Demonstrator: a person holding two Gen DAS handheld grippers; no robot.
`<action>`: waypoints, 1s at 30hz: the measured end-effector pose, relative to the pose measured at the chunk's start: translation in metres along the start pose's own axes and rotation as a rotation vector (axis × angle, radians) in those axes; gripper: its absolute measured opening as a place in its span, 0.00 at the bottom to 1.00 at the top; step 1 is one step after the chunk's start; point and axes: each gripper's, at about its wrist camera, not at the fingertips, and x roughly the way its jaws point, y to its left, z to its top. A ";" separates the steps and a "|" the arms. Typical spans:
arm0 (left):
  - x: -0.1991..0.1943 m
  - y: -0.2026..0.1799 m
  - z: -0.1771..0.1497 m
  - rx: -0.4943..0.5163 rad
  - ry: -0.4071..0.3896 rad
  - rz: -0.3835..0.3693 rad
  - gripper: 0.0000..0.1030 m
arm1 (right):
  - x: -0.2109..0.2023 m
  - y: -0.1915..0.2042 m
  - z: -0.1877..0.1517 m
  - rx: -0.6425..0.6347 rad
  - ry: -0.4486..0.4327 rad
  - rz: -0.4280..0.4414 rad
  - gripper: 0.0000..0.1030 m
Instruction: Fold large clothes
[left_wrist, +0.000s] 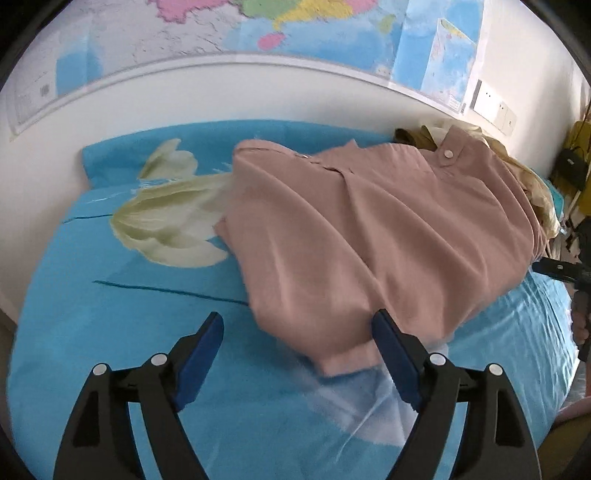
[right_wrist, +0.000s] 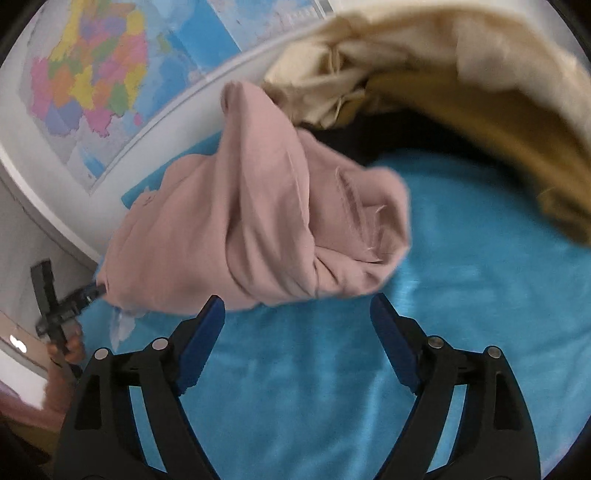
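On the bed, left wrist view: the pink shirt (left_wrist: 369, 229) lies spread over the blue floral bedsheet (left_wrist: 110, 332), collar end toward the wall, its hem nearest the camera.
Left gripper (left_wrist: 297, 336): released, jaws wide apart; the right blue pad sits against the hem edge but nothing is pinched between the pads.
Shirt detail: a buttoned tab shows near the far end, and the cloth carries long soft wrinkles rather than a crisp fold.
Background: a wall map (left_wrist: 258, 33) hangs above the bed; a heap of cream and mustard clothes (left_wrist: 528, 177) lies past the shirt.
Other tool: the right gripper (left_wrist: 557, 269) shows at the far right edge of this view, beside the shirt's side.

On the bed, right wrist view: the same pink shirt (right_wrist: 258, 221) appears bunched and rumpled at this end, lying on the bedsheet (right_wrist: 461, 295).
Right gripper (right_wrist: 297, 321): released, jaws spread, empty, hovering just short of the bunched cloth.
Pile: cream and mustard clothes (right_wrist: 461, 74) rise behind.
Step in hand: probably between grasps, with the shirt laid down and not yet neatly folded.
Next move: likely each gripper must pinch a hem or side edge, then lift and carry it across evenly; the rumpled end wants smoothing first.
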 end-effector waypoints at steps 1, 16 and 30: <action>0.006 0.001 0.001 -0.019 0.016 -0.019 0.75 | 0.010 0.001 0.003 0.008 -0.005 -0.002 0.79; -0.084 -0.011 0.013 -0.101 -0.125 -0.288 0.07 | -0.090 0.019 -0.007 0.063 -0.117 0.281 0.07; -0.078 -0.003 -0.028 -0.080 -0.046 -0.138 0.55 | -0.111 0.017 -0.028 -0.051 -0.118 -0.155 0.76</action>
